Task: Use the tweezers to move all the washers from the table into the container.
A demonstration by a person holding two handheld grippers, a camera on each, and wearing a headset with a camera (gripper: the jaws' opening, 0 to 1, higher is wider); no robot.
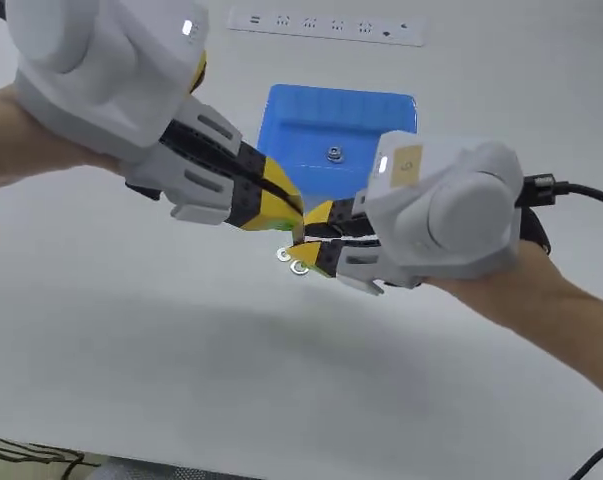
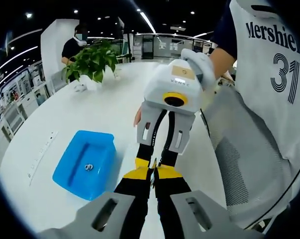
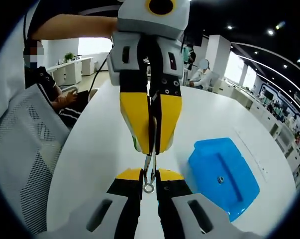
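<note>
Left tool pinches slim silver tweezers; tiny ring washer at tips.

The left gripper and right gripper look alike: rounded white housings and black jaws tipped in yellow. A black cable trails from the right one. The person wears a white jersey numbered 31, with a dark sleeve.

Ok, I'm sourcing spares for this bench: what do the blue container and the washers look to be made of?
The container is likely plastic: an even bright blue with a soft sheen and rounded, moulded edges. The washers are probably metal: silvery, with bright glints.
</note>
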